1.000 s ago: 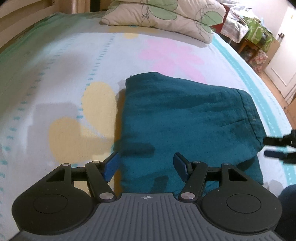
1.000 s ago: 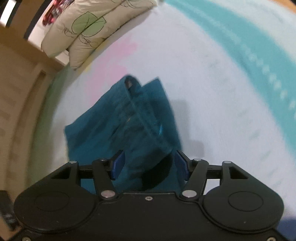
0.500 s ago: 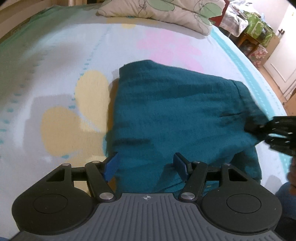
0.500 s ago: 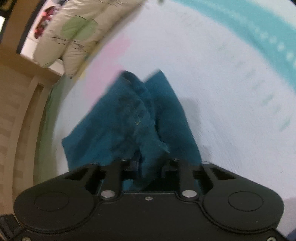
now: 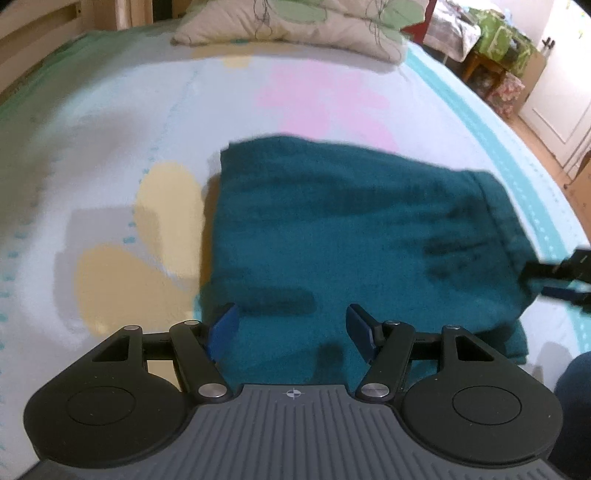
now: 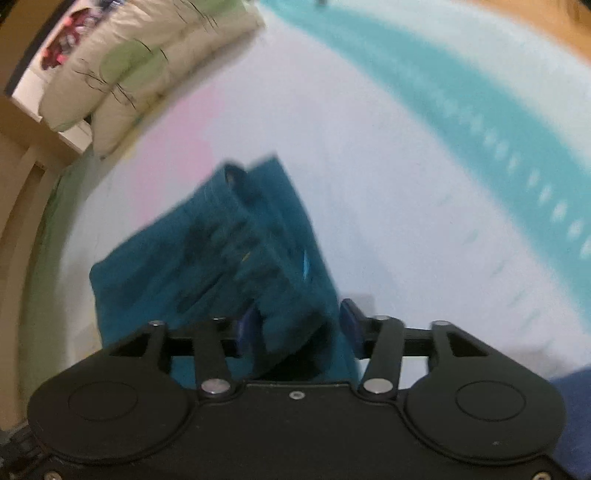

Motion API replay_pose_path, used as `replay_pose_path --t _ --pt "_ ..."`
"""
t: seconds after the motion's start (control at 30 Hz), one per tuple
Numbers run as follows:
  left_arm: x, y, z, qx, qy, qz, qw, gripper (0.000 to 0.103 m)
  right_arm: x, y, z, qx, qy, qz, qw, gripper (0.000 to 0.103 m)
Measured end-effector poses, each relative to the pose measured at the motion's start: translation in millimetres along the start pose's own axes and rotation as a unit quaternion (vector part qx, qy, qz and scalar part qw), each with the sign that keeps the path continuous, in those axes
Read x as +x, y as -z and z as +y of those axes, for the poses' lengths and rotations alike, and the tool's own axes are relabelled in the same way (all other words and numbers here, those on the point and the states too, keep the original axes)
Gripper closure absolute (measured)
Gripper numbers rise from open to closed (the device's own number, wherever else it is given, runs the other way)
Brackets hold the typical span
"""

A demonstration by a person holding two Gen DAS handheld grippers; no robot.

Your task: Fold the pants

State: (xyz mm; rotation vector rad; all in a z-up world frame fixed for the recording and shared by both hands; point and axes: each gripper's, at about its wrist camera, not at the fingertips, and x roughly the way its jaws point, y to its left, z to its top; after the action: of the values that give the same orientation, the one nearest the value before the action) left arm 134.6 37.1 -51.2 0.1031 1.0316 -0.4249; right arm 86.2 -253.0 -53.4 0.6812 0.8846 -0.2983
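The left gripper [image 5: 291, 334] stands wide, its blue pads apart over the near edge of the teal pants [image 5: 351, 240], with nothing pinched between them. The right gripper [image 6: 295, 328] has just been opening; its jaws now stand apart, with the near corner of the pants' waistband end lying loosely between the pads, which do not press on it. In the left wrist view the right gripper's black fingers [image 5: 554, 266] show at the right edge, just beside the waistband corner. The pants lie folded into a thick rectangle on the bed [image 5: 110, 147], over a pale sheet with yellow and pink flower shapes and a turquoise stripe along the right side. A leaf-printed pillow [image 5: 295, 22] rests at the far end of the bed. The right wrist view is blurred.
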Motion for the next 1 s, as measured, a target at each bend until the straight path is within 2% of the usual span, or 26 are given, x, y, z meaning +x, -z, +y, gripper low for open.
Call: replay_pose_path --t 0.07,0.13,0.17,0.27,0.37,0.47,0.53,0.6,0.63,0.77,0.83,1.0 --pt "8.9 4.7 0.2 0.006 -0.005 0.014 0.9999 0.04 -1.6 -2.9 5.3 -0.024 -0.001 -0.017 1.0 0.041" --pt "22.6 12.8 1.6 0.02 -0.018 0.048 0.9985 0.04 1.1 -5.8 9.2 -0.035 -0.004 -0.027 0.999 0.038" --pt "25.4 16.4 1.8 0.026 -0.022 0.05 0.9982 0.04 3.8 -6.5 12.4 -0.041 -0.006 -0.03 0.999 0.038" --pt "16.2 20.3 2.5 0.031 -0.016 0.029 0.999 0.04 12.6 -10.5 24.4 -0.066 -0.012 -0.035 0.997 0.034" --pt "7.8 12.1 10.4 0.005 -0.008 0.012 0.9999 0.041 25.3 -8.4 33.5 -0.097 -0.003 -0.027 0.995 0.03" --pt "1.4 -0.6 21.6 -0.021 -0.016 -0.027 0.9993 0.041 42.5 -4.3 38.3 -0.137 0.018 -0.008 0.99 0.03" --pt "3.6 -7.8 26.9 -0.033 -0.026 -0.04 0.9983 0.041 53.2 -2.5 37.8 -0.151 0.035 0.004 0.988 0.03" --pt "11.8 -14.3 31.8 -0.034 -0.027 -0.034 0.9985 0.041 64.2 -2.9 31.0 -0.149 0.045 0.017 0.988 0.03" --pt "16.5 -17.7 32.8 -0.032 -0.026 -0.026 0.9988 0.041 68.8 -3.8 26.7 -0.141 0.042 0.021 0.989 0.026" --pt "36.1 -17.2 36.7 -0.021 -0.026 0.007 0.9994 0.04 70.4 -4.6 19.9 -0.138 0.017 0.007 0.99 0.016" --pt "37.3 -14.2 37.1 -0.018 -0.024 -0.007 0.9995 0.038 71.5 -1.8 19.4 -0.146 0.005 0.004 0.989 0.008" --pt "37.1 -12.7 31.2 0.008 -0.03 -0.027 0.9992 0.031 72.9 6.4 28.0 -0.186 -0.003 -0.001 0.983 0.003"
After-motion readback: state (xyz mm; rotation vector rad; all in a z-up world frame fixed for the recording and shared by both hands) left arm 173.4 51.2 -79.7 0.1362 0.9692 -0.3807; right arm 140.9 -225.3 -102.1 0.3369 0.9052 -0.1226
